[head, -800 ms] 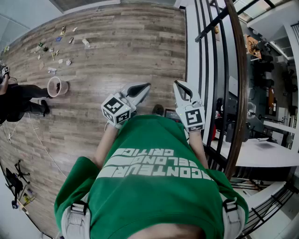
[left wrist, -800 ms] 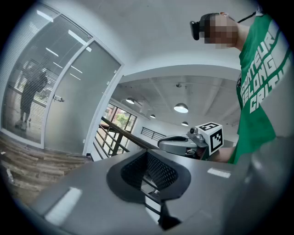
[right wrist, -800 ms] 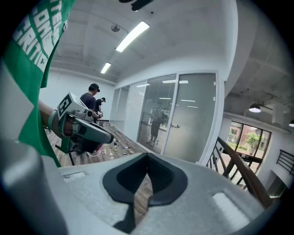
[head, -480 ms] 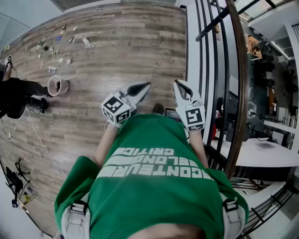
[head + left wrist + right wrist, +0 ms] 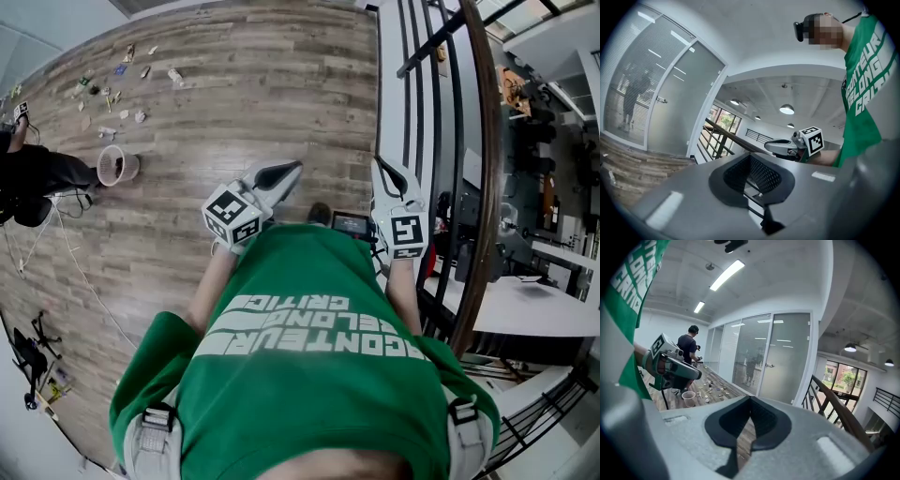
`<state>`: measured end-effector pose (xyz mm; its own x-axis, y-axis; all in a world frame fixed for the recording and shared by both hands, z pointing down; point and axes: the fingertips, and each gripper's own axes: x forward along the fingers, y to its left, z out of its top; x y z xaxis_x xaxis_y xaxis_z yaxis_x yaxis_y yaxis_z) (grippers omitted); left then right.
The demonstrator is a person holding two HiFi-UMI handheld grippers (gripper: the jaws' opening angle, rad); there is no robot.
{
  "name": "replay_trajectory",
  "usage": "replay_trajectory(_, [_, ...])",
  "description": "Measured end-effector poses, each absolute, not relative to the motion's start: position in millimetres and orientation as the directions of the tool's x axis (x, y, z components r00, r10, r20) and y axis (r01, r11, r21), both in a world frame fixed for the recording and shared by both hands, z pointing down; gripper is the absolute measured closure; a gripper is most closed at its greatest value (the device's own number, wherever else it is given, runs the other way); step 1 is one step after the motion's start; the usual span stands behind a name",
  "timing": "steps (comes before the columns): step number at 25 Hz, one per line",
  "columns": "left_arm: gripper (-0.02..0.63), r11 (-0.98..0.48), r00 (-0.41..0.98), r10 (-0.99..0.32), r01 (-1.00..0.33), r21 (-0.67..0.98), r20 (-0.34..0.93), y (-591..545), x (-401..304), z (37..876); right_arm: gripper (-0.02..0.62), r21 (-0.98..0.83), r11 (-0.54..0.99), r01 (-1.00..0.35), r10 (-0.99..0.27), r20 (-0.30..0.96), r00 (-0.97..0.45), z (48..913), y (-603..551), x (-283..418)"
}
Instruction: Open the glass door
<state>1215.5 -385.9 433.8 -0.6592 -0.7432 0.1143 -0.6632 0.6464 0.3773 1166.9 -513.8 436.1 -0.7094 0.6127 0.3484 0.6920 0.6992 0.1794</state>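
The glass door [image 5: 675, 105] is a frosted panel in a glazed wall, standing shut, with a small handle [image 5: 661, 99] on its left side. It also shows in the right gripper view as door [image 5: 783, 357] with handle [image 5: 769, 365]. It is far from both grippers and out of the head view. My left gripper [image 5: 284, 172] is held out over the wooden floor, shut and empty [image 5: 750, 157]. My right gripper [image 5: 384, 171] is beside the railing, also shut and empty [image 5: 751, 399]. Each gripper shows in the other's view: the right gripper [image 5: 785, 146] and the left gripper [image 5: 675, 370].
A dark railing [image 5: 480, 169] with a drop behind it runs along my right. On the floor to the left stand a pale bucket [image 5: 114, 167] and scattered small items [image 5: 112, 94]. A person in black [image 5: 33, 178] is at the far left, near cables and a tripod [image 5: 33, 356].
My right gripper has shifted right, closer to the railing. The left gripper has barely moved. The person in black has shifted at the left edge.
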Motion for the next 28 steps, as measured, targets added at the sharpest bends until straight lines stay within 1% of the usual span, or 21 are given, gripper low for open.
replay_trajectory(11, [0.591, 0.674, -0.679, -0.721, -0.638, 0.371, 0.141, -405.0, 1205.4, 437.0, 0.603, 0.163, 0.703, 0.692, 0.616, 0.345, -0.708, 440.9, -543.0, 1148.5])
replay_trajectory(23, [0.591, 0.701, -0.703, -0.695, -0.616, 0.36, 0.149, -467.7, 1189.0, 441.7, 0.603, 0.142, 0.692, 0.708, 0.633, 0.354, -0.689, 456.2, -611.3, 1125.1])
replay_trajectory(28, [0.591, 0.703, -0.706, -0.692, -0.609, 0.367, 0.154, -491.0, 1191.4, 444.4, 0.603, 0.088, 0.7, 0.709, 0.65, 0.332, -0.683, 452.3, -627.2, 1115.5])
